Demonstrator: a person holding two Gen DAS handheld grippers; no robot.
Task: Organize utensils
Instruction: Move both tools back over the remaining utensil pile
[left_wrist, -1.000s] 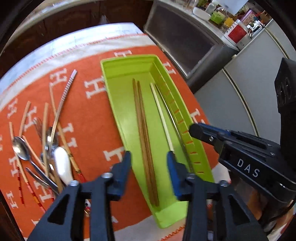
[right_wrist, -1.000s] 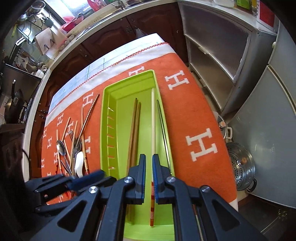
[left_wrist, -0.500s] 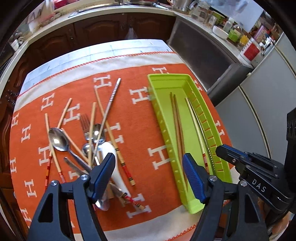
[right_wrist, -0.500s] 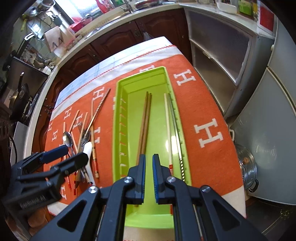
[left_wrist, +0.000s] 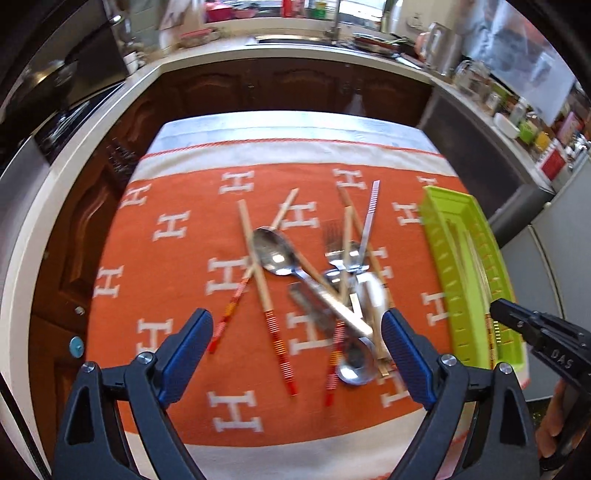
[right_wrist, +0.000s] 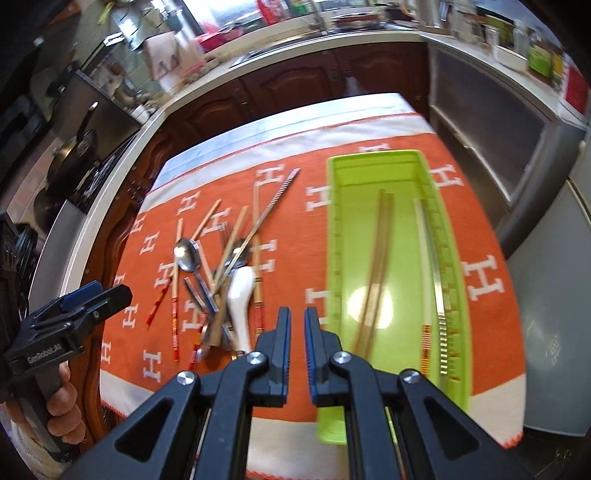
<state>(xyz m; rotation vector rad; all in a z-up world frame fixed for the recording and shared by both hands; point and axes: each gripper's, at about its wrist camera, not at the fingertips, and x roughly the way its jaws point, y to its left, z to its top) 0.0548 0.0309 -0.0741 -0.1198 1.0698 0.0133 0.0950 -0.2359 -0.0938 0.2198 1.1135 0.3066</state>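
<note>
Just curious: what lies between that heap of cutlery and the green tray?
Only bare orange cloth between heap and green tray, in the right wrist view.

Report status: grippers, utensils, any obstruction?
Left gripper opening, empty, above utensil pile. Right gripper shut, empty. Green tray holds four chopsticks. Nothing blocking.

tray (left_wrist: 467, 266): blurred, contents unclear | utensil pile (left_wrist: 343, 295): overlapping, lower handles hidden | counter clutter: too small

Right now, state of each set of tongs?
Left tongs: opening wide, empty, above the loose utensils.
Right tongs: closed, holding nothing.
</note>
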